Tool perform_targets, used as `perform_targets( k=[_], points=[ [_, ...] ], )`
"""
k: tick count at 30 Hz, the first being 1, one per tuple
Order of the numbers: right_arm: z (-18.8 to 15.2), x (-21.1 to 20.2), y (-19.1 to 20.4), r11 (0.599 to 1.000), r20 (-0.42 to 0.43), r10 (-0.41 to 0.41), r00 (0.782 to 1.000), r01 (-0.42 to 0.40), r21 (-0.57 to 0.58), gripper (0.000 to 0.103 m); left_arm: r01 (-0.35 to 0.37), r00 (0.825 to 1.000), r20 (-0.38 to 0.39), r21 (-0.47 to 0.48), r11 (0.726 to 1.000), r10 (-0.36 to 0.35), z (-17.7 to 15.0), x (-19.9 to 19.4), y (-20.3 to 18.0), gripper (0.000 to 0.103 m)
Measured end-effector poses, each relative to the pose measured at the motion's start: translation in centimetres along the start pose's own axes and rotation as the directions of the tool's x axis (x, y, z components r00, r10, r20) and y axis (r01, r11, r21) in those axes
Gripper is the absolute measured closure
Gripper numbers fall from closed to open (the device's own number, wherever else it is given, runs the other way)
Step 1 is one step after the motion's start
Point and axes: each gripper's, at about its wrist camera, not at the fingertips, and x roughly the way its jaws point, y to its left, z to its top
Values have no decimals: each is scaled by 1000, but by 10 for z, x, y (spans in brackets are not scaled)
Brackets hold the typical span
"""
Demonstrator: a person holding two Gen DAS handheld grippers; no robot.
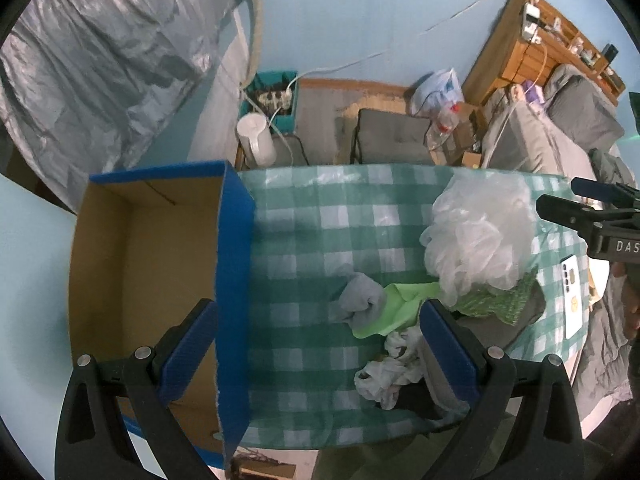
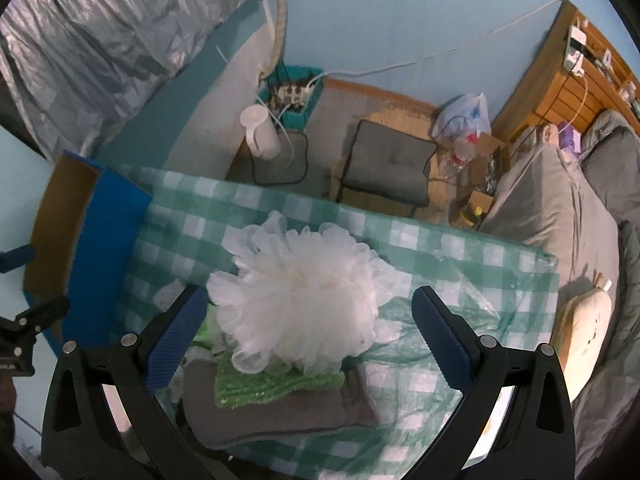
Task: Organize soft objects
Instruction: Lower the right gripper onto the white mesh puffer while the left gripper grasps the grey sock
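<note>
Cool, dim indoor light tints both views blue. Fisheye bending curves the edges into black corners. The crinkled silver foil sheet (image 1: 100,64) catches soft glare; the fluffy white mesh bath sponge (image 2: 298,302) looks slightly blurred, perhaps overexposed.

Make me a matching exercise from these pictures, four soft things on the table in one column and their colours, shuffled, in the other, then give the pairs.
Things:
1. mesh bath pouf
2. knobbly cloth under the pouf
3. flat pad at the bottom of the stack
4. rolled sock nearest the box

Colours:
A. dark grey
B. light grey
C. white
D. green

Pairs: 1-C, 2-D, 3-A, 4-B
</note>
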Motion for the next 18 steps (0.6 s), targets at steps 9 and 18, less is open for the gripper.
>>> perform_targets(
  k=[9, 18],
  points=[
    [5, 45, -1, 1000, -75, -5, 997, 5, -11, 2, 2, 998, -60, 20, 1000, -1, 1, 40, -10, 2],
    [-2, 86, 2, 1000, -161, 3, 987, -5, -10, 2, -1, 992, -123, 66, 998, 9, 2, 79, -22, 2]
  ],
)
